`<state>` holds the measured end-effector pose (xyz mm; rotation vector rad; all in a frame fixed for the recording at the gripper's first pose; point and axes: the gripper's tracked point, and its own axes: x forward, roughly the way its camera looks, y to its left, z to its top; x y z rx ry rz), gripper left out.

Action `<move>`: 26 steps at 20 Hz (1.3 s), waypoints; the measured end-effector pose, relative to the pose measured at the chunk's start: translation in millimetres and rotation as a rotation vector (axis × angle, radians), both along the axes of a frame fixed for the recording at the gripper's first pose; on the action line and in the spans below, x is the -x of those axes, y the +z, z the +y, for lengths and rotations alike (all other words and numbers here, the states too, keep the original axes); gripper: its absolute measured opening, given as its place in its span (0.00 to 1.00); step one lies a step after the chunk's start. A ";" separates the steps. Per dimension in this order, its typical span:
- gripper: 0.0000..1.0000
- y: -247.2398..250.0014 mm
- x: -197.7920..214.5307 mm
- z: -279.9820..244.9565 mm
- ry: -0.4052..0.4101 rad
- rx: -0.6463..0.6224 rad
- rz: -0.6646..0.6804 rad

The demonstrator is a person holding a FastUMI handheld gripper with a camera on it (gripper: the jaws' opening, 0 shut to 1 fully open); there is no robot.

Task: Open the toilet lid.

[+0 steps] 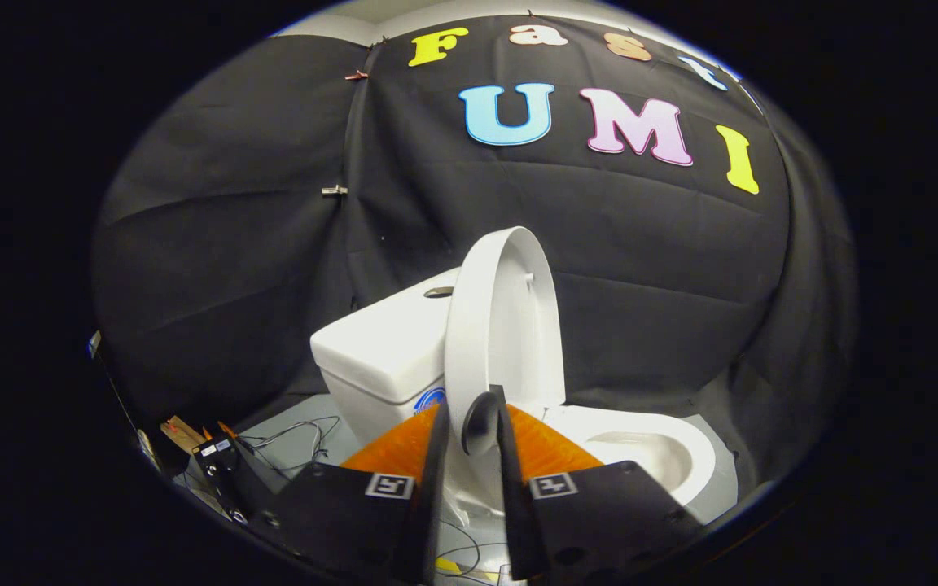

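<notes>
The gripper (471, 423) was nearly closed, with only a narrow gap left between its two fingers (435, 456). In this gap sat the lower rim of the toilet lid (501, 325), and both fingers pressed on that rim, one from each side, so the gripper was holding the lid by its edge. Each finger carried one small square marker (389, 486) with a black-and-white pattern, two markers in total; the pattern was not writing that could be read.

The lid was one white oval piece. It stood raised and almost upright, seen nearly edge-on, and it rose from the fingers up in front of the black cloth wall (233, 268). Its inner face was turned to the side of the bowl.

Beyond and beside the fingers there was one white toilet. Its bowl (656, 456) lay open just to the right of the lid. Its tank (387, 350) stood to the left of the lid and behind it, with one flush button (439, 291) on the top. On the front of the tank a small round blue label (431, 400) showed, partly hidden by the finger, and its text was too small to read.

On the floor (290, 431) to the left of the toilet lay some thin cables (298, 435) and one dark box-shaped device (221, 464). Two small metal clips (335, 190) held the cloth wall at its seam.
</notes>
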<state>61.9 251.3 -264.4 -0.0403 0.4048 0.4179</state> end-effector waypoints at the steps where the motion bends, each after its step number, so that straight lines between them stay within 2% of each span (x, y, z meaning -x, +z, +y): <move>1: 0.56 3.2 0.3 -1.5 -0.006 -0.010 -0.004; 3: 0.94 9.8 0.2 -6.4 -0.020 -0.016 -0.007; 4: 0.97 12.8 0.2 -7.8 -0.021 -0.020 -0.011; 11: 0.98 65.9 7.7 -18.7 -0.023 -0.049 -0.094; 15: 0.98 121.3 22.3 -29.7 -0.022 -0.077 -0.189; 23: 0.97 230.1 46.6 -102.4 -0.111 -0.110 -0.324; 26: 0.99 263.7 61.0 -139.5 -0.168 -0.113 -0.378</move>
